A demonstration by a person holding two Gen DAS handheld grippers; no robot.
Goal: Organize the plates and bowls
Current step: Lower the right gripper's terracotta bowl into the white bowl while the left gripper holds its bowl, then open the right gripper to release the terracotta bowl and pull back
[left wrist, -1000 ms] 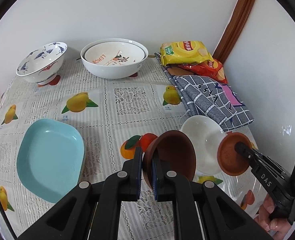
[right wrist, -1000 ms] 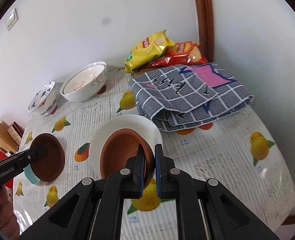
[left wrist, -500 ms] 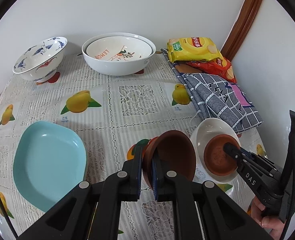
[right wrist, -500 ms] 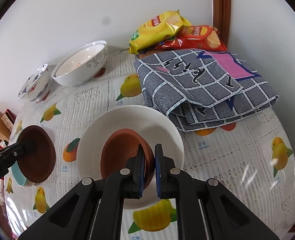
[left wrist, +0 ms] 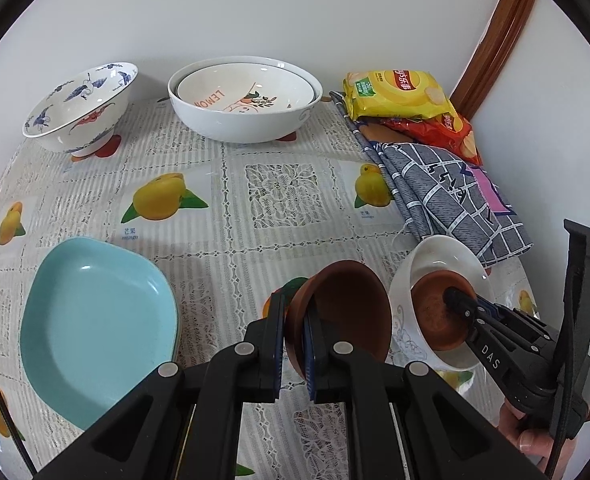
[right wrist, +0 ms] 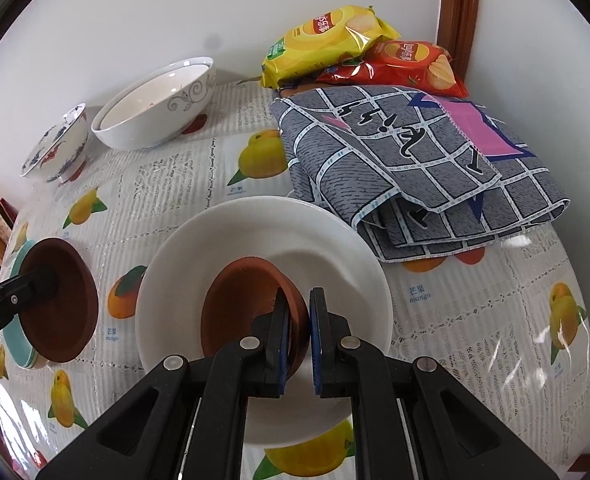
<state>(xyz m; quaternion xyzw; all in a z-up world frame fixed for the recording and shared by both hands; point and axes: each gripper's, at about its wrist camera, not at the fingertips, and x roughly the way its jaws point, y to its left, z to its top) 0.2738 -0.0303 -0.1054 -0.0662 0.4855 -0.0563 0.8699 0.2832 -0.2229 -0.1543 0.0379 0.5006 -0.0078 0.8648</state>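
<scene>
My left gripper (left wrist: 293, 312) is shut on the rim of a brown clay bowl (left wrist: 347, 312) and holds it tilted above the table; that bowl also shows in the right wrist view (right wrist: 61, 300). My right gripper (right wrist: 297, 312) has a second brown clay bowl (right wrist: 247, 308) between its fingers, resting inside a white bowl (right wrist: 263, 232). A small gap shows beside the right pad. In the left wrist view the right gripper (left wrist: 461, 300) reaches into the white bowl (left wrist: 405, 300).
A light blue plate (left wrist: 91, 320) lies at the front left. A blue-patterned bowl (left wrist: 79, 112) and two nested white bowls (left wrist: 243, 100) stand at the back by the wall. A folded checked cloth (right wrist: 415, 160) and chip bags (right wrist: 327, 40) lie at the right.
My right gripper lowered its brown bowl into the white bowl, and its jaws have parted slightly. The left gripper with its bowl has moved forward a little.
</scene>
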